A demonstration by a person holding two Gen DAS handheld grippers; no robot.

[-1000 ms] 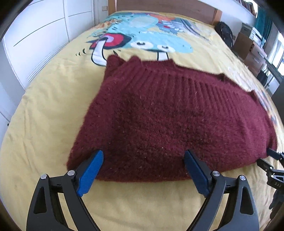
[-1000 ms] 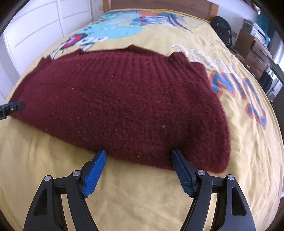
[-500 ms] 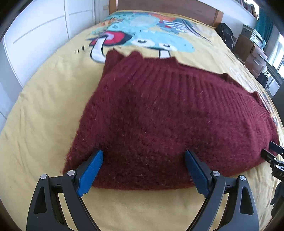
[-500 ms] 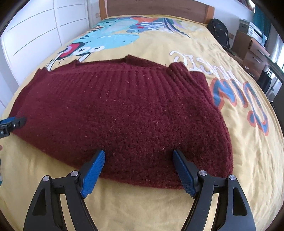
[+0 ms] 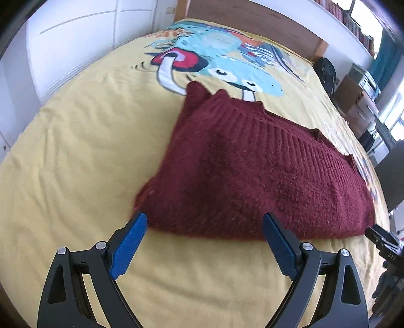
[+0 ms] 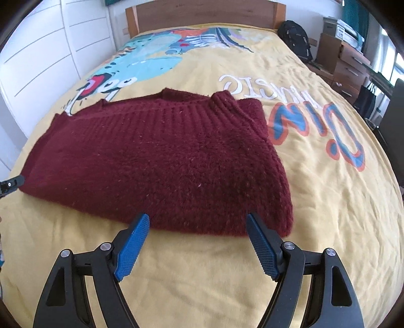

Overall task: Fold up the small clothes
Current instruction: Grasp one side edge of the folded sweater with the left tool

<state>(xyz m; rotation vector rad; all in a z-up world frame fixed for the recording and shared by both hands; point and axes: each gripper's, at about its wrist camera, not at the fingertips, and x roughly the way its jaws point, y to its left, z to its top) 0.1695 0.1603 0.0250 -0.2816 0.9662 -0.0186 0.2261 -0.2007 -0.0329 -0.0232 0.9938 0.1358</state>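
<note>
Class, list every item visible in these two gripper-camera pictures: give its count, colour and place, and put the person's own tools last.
sweater: one, maroon knit, lying folded on the bed, ribbed collar at the far edge.
bedspread: one, yellow with cartoon print and lettering, covering the bed.
headboard: one, brown wood, far end of bed.
backpack: one, black, right of the headboard.
drawers: brown wood, by the right wall; count unclear.
wardrobe doors: white, left of bed.
left gripper: one, black with blue pads, open at the sweater's near edge.
right gripper: one, same colours, open at the near edge.

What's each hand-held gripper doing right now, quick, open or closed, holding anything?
Left hand-held gripper: open, holding nothing, at the near edge of the sweater.
Right hand-held gripper: open, holding nothing, also at the sweater's near edge.
</note>
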